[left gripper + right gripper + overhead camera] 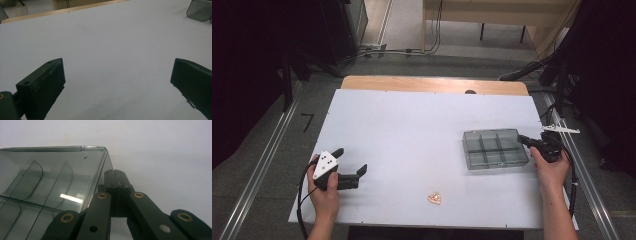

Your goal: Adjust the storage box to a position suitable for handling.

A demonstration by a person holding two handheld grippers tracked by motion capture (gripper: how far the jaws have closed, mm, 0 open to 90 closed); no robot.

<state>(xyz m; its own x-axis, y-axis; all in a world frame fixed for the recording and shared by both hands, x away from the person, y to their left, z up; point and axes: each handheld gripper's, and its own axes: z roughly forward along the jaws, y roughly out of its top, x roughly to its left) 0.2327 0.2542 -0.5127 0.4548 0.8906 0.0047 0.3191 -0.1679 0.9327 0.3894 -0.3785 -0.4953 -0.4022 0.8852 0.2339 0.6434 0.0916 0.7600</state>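
Right claw closed beside box corner, left claw wide

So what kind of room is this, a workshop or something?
Probably a lab or recording setup rather than a home. A bare white table stands between dark curtains and floor rails, cables trail across the floor behind it, and a person works a clear box with hand-held tongs.

Left gripper: black body with two flat black jaws, a grey three-cornered plate with dark dots on top, a black cable trailing behind. Right gripper: black linkage arms with brass-ringed pivots and a pale screw head. Forearms bare, no sleeves.
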